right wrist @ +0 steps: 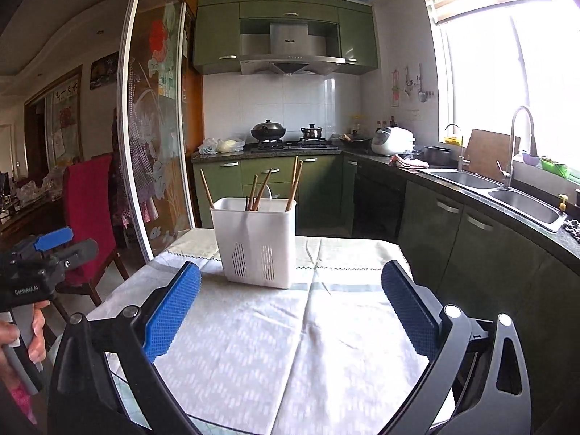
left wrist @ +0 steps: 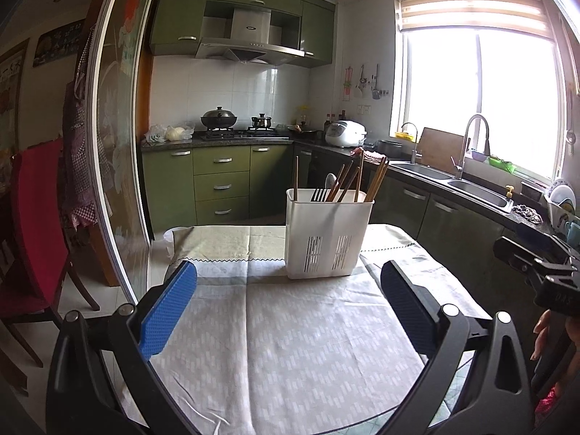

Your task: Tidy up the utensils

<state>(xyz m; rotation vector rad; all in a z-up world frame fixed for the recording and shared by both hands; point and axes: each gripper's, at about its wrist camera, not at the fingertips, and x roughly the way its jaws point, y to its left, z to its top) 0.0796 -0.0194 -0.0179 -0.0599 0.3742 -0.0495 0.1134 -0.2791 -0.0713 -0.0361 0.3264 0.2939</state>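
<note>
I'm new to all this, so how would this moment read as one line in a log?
left claw: open, holding nothing | right claw: open, holding nothing | white holder: upright on tablecloth, chopsticks inside

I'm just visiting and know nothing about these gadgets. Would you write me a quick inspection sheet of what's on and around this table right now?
Surface: table covered with a pale patterned cloth, creased, otherwise bare in front.
Job's things: white slotted utensil holder stands upright on the cloth; wooden chopsticks, a spoon and a dark fork head stick out of it.
Clutter: nothing seen on the cloth besides the holder.
Grippers: left gripper open, holding nothing; right gripper open, holding nothing; both short of the holder.
Cables: nothing seen.
Surroundings: green kitchen cabinets, stove with pots, rice cooker, double sink, bright window, red chair.
</note>
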